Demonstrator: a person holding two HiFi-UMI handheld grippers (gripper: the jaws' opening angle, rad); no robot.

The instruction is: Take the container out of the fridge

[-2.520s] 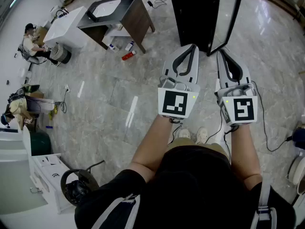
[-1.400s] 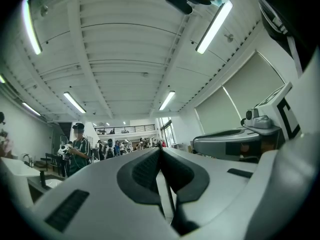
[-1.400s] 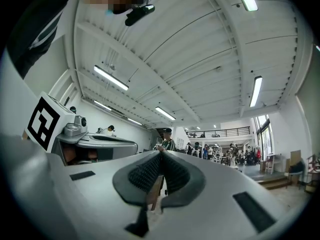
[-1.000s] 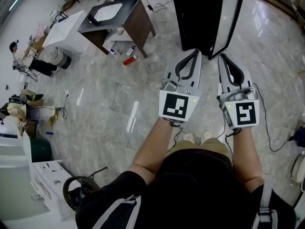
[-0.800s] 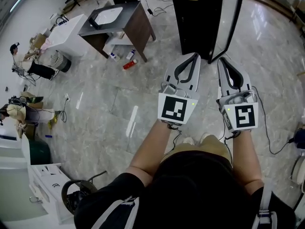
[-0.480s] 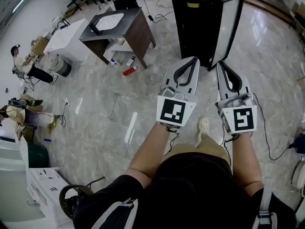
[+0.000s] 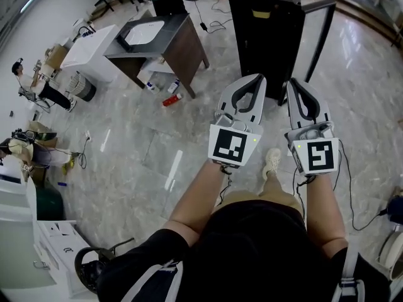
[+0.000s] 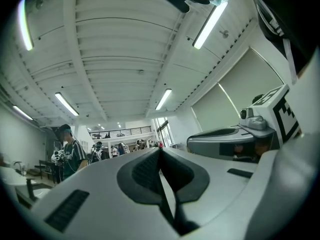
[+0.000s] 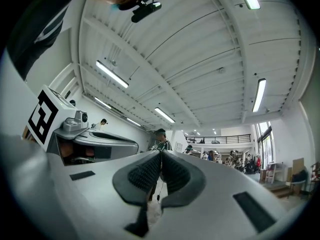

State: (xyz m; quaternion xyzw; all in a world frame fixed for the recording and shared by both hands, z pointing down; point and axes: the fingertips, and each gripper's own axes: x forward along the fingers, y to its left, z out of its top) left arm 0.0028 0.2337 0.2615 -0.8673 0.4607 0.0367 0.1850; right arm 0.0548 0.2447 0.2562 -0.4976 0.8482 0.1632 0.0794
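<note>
Grey marble floor (image 7: 138, 150) fills most of the head view. At its top stands the black fridge (image 7: 264, 43), with its door (image 7: 320, 36) swung out and seen nearly edge-on. From this angle the fridge shows only a dark face, and the container cannot be made out in it or in any other view.

The left gripper (image 7: 257, 78) and the right gripper (image 7: 293, 82) are held side by side in front of the person, both pointing toward the fridge, and a pale shoe (image 7: 272, 162) shows between the forearms. Only the head view shows the rest of the floor. A dark wooden stand (image 7: 182, 43) and a white table (image 7: 94, 43) are off to the left, a red bottle (image 7: 171, 99) lies near the stand's foot, and a seated person (image 7: 38, 90) is by the far left edge.

Both gripper views are tilted upward, so they miss the fridge and floor. They take in a white ribbed ceiling (image 8: 115, 59) with strip lights (image 8: 210, 24), a balcony rail (image 8: 120, 131) and people standing far off (image 8: 67, 151). These views settle the jaws: the left gripper's ridged pads meet along one thin line with nothing between them. The right gripper's pads are likewise pressed together and empty. Each view also shows the other gripper's grey body at its side.
</note>
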